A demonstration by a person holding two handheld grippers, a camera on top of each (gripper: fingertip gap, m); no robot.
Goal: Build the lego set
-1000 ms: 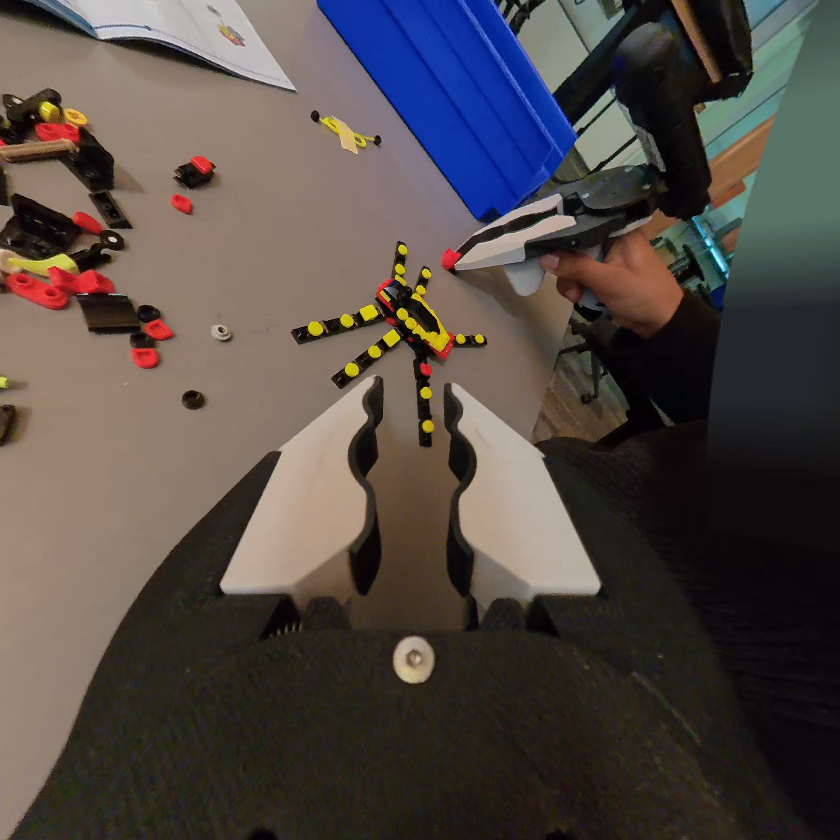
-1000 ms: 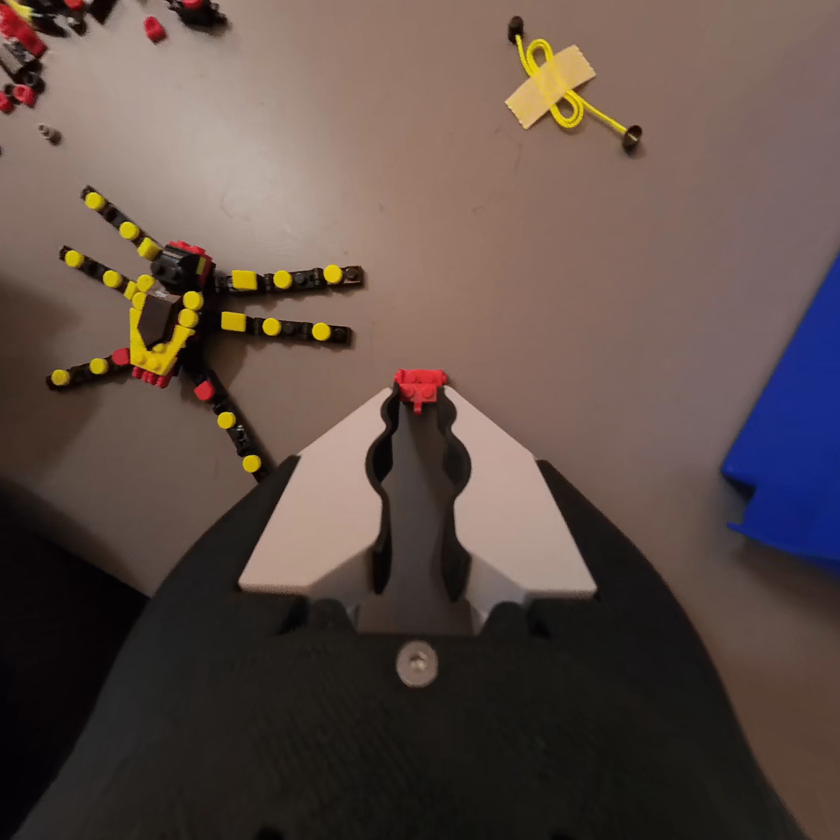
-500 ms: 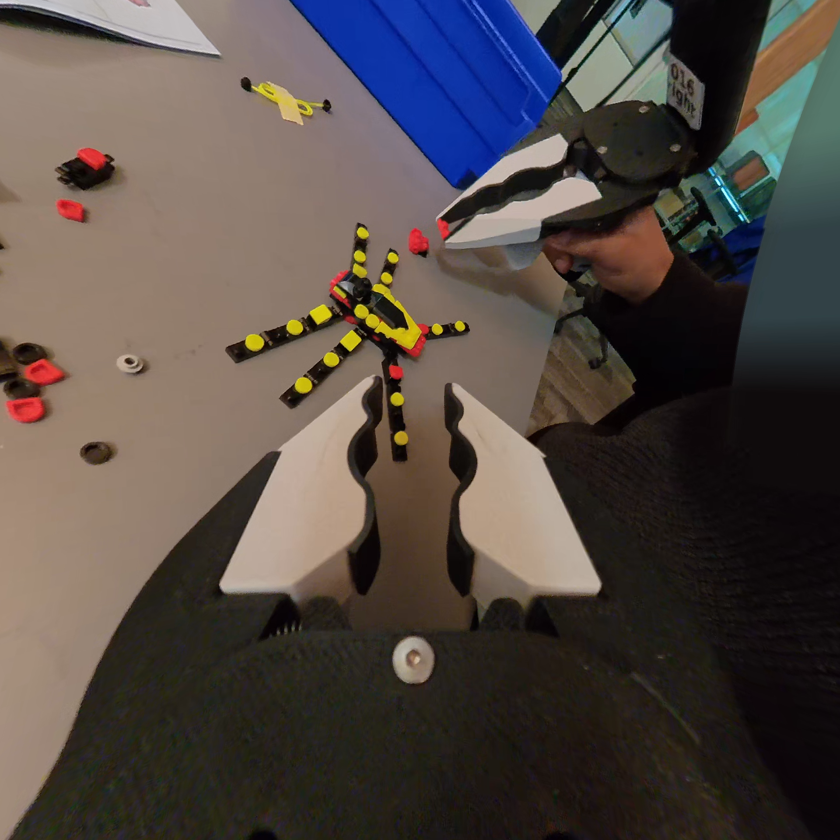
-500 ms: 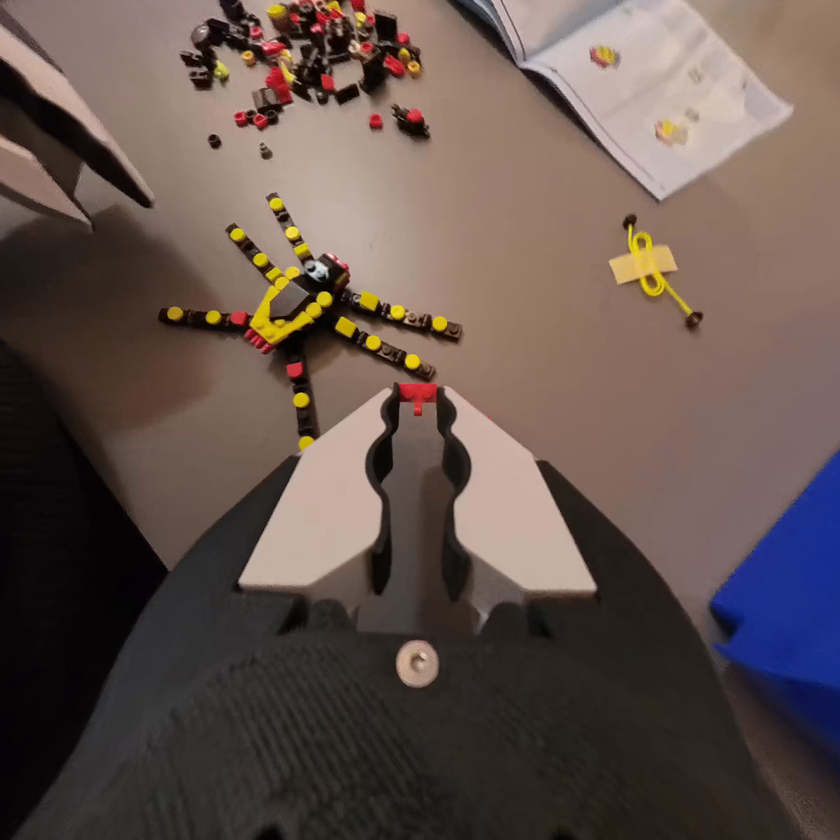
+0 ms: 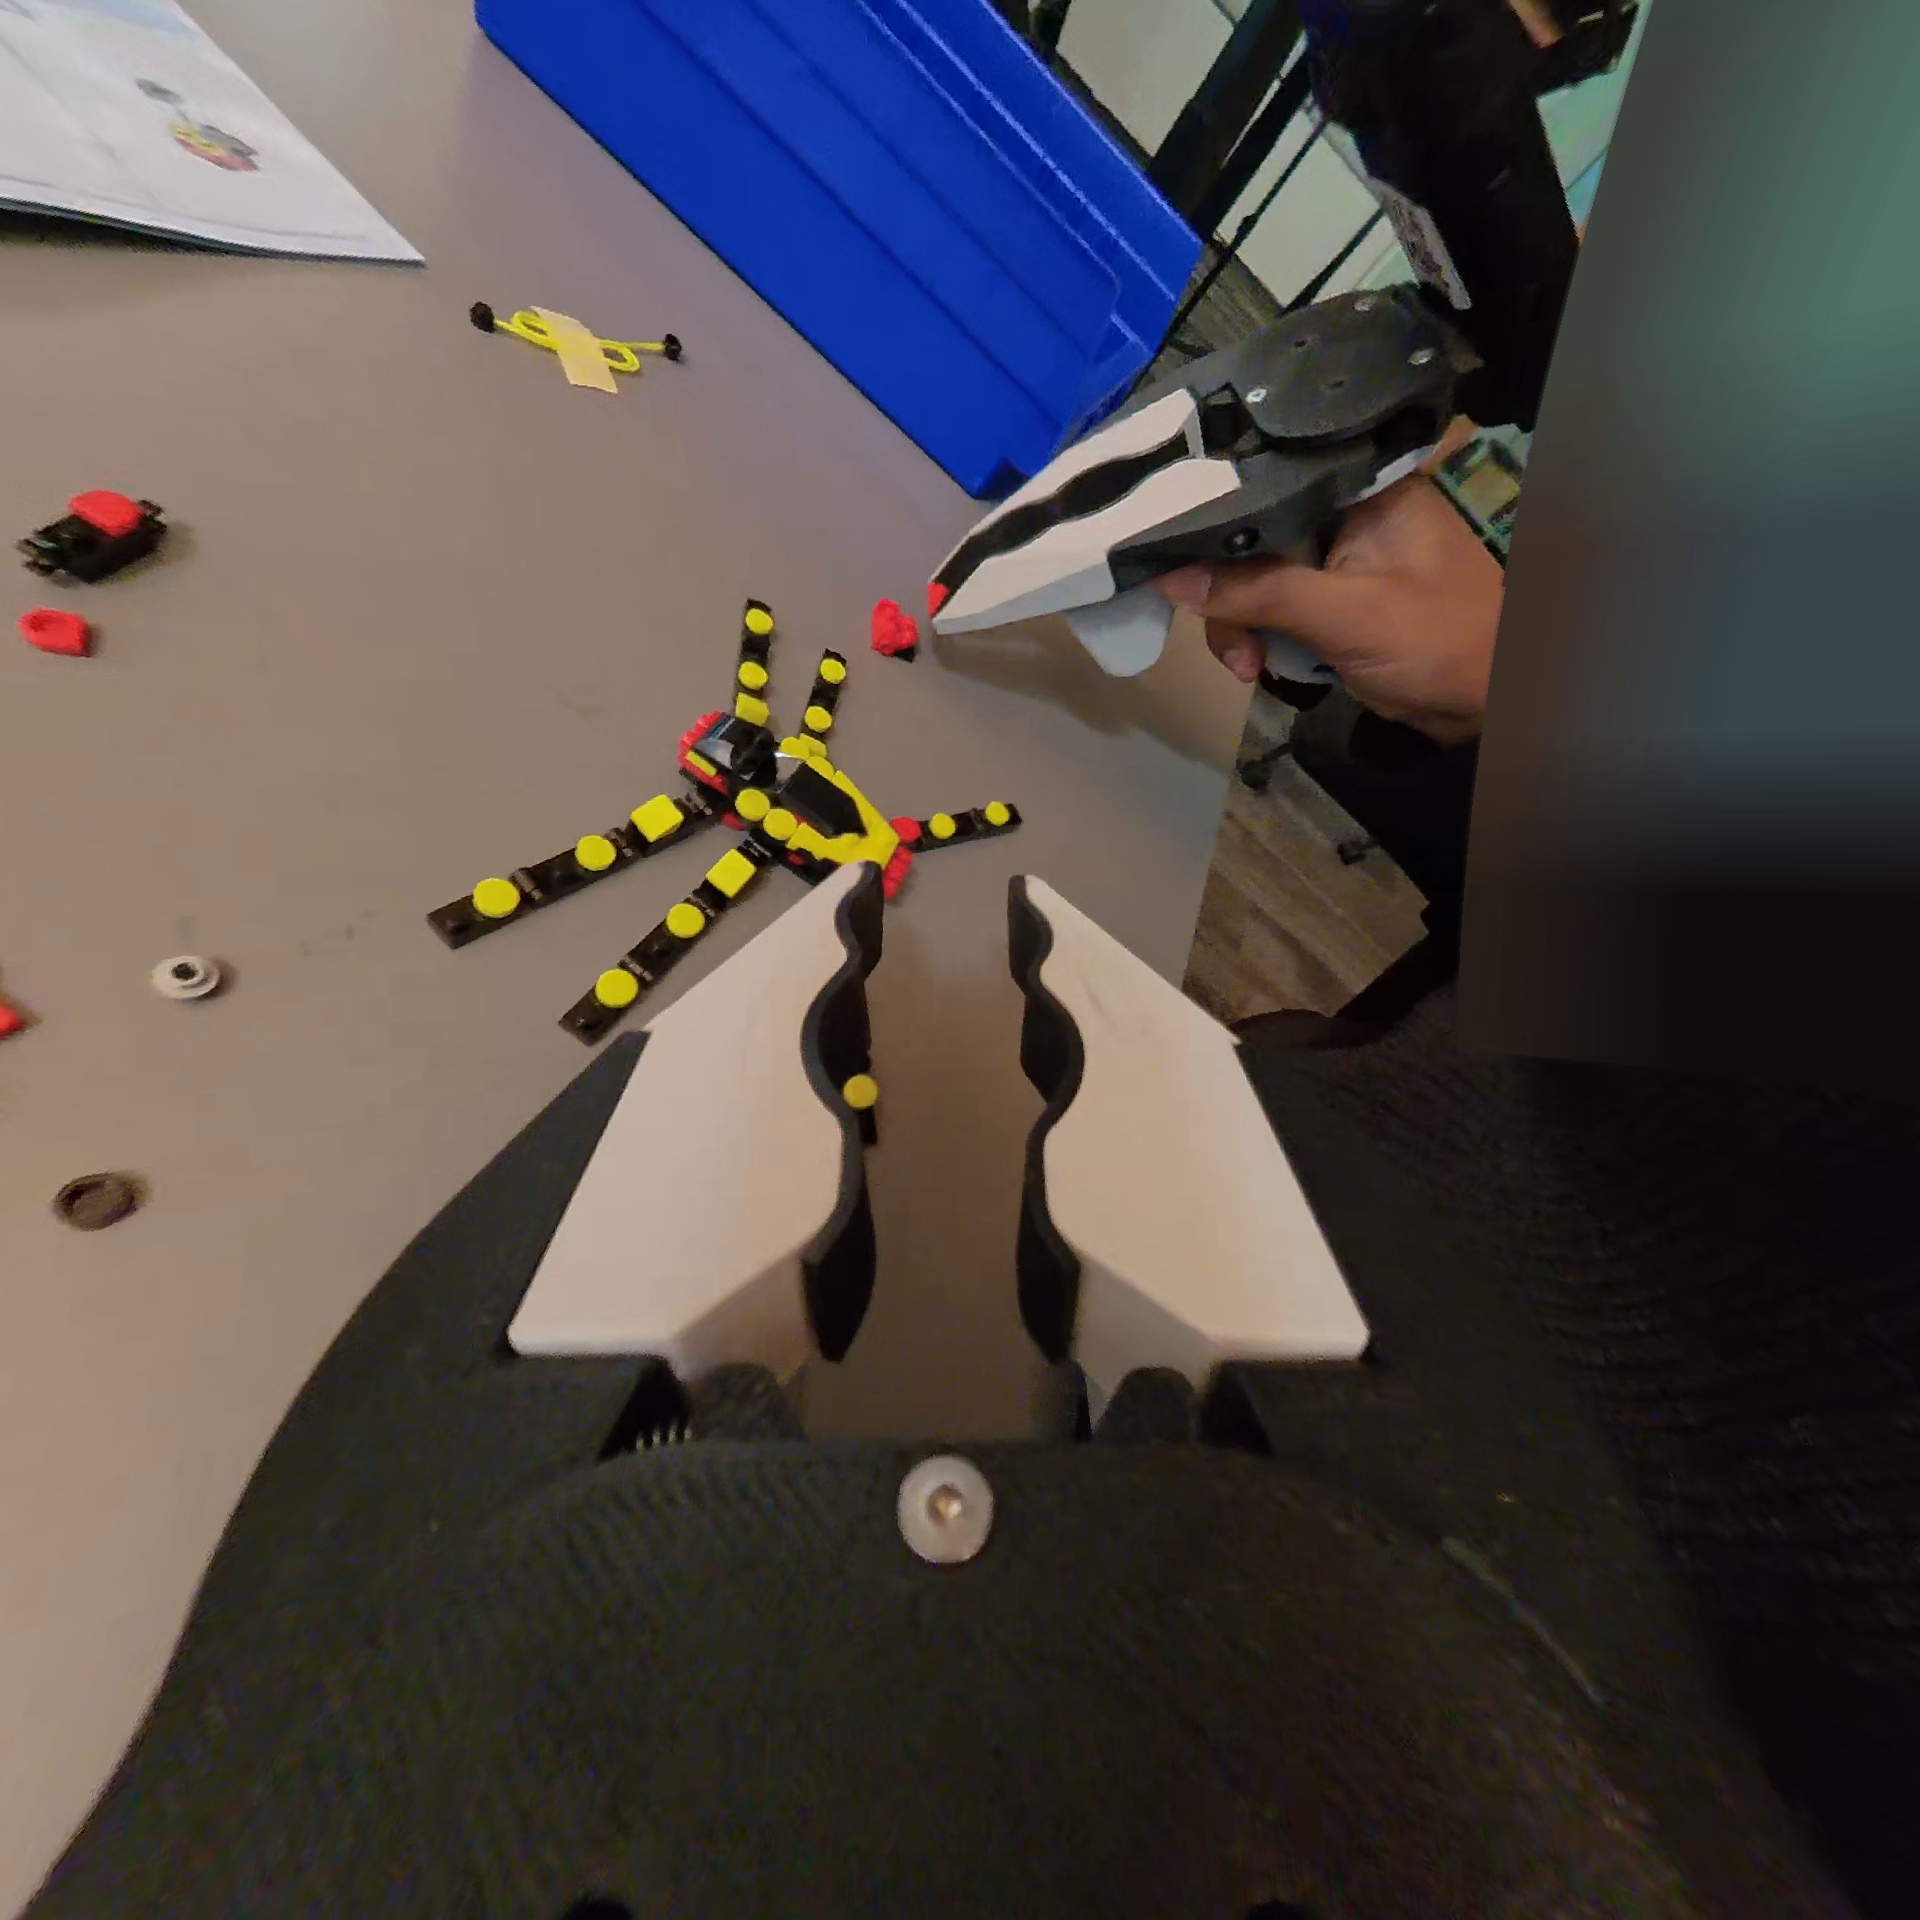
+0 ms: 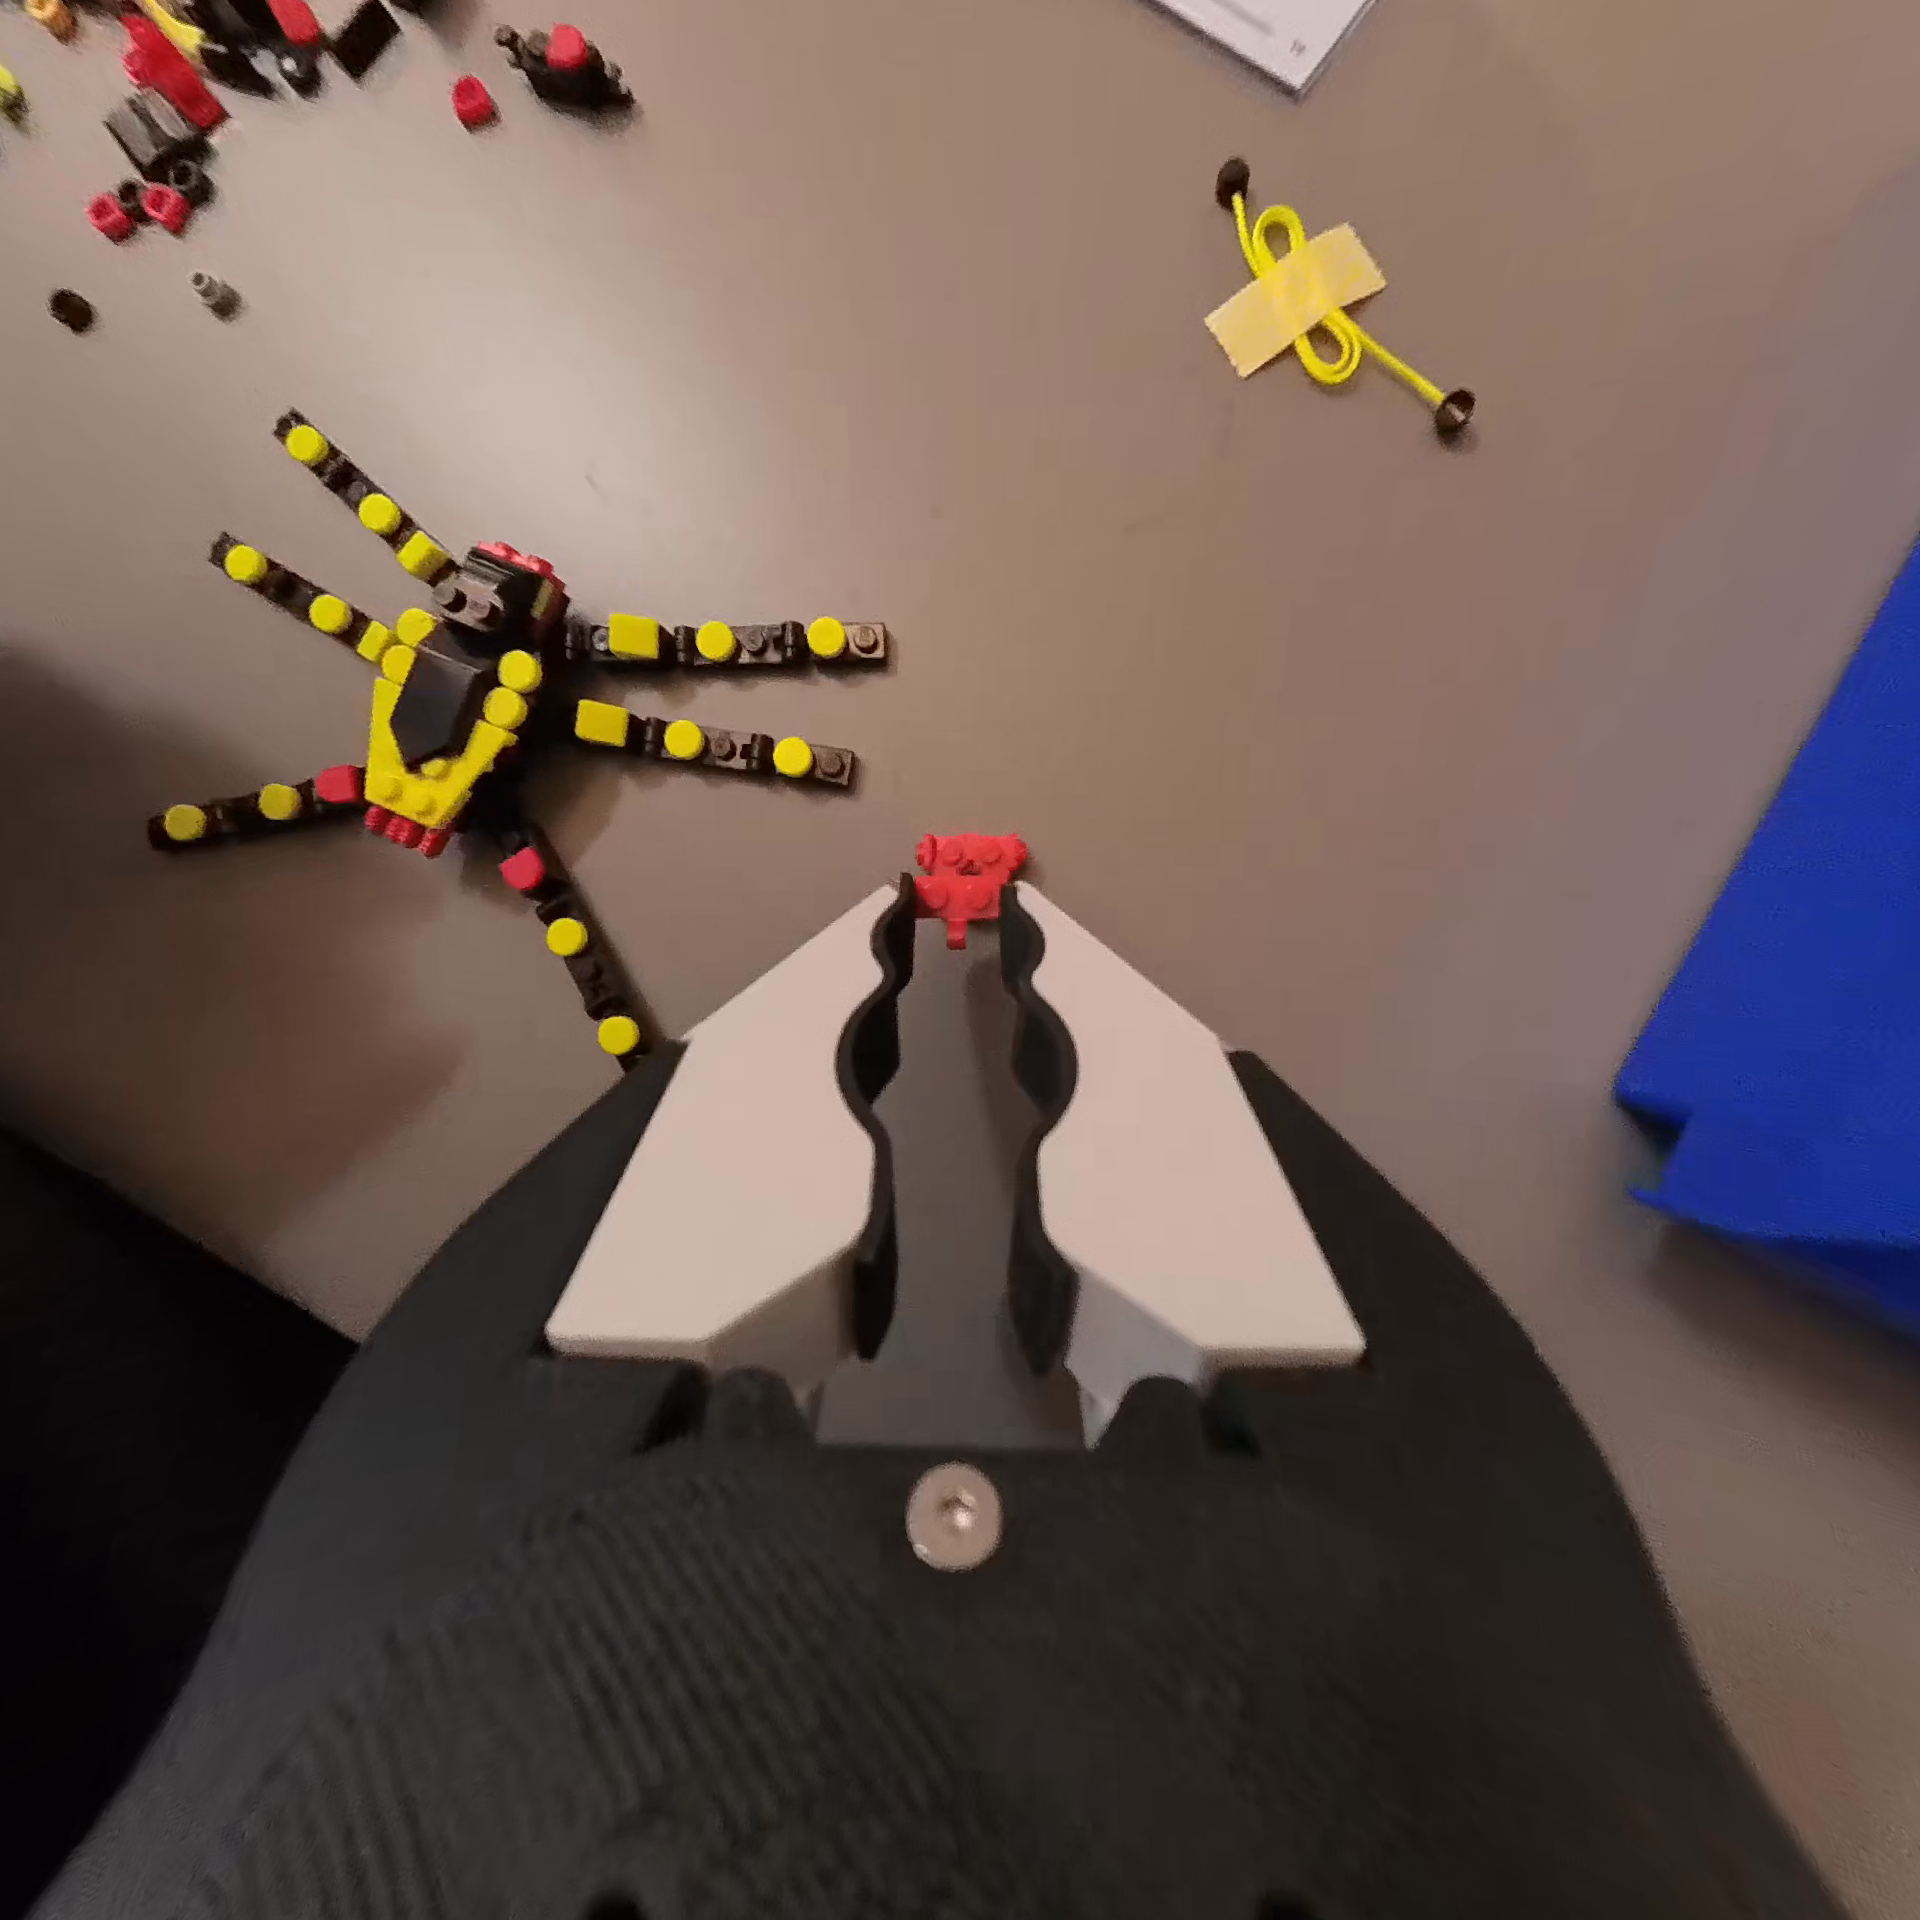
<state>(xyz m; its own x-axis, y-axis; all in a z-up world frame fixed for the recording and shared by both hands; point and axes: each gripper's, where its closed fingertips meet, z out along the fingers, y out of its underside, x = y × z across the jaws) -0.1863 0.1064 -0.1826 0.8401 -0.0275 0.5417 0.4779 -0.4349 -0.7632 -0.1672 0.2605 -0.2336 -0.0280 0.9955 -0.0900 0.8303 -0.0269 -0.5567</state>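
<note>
Right gripper [image 6: 958,896] lower, red piece [image 6: 961,899] near table; no legible writing.

Blue bin [image 5: 873,208]: set at the tabletop's far right edge.
Tabletop [image 5: 312,436]: grey, seen bare toward its middle.
Office chair base [image 5: 1299,748]: glimpsed on wooden floor [image 5: 1278,894] past the right edge.

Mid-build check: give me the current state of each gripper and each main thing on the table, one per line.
left gripper: open, empty, over the spider's rear leg.
right gripper: shut on a small red piece.
second red piece: lying on the table, just ahead of the held one.
spider model: partly built, flat on the table, legs spread.
yellow string: coiled, taped.
blue bin: at the table edge, contents hidden.
</note>
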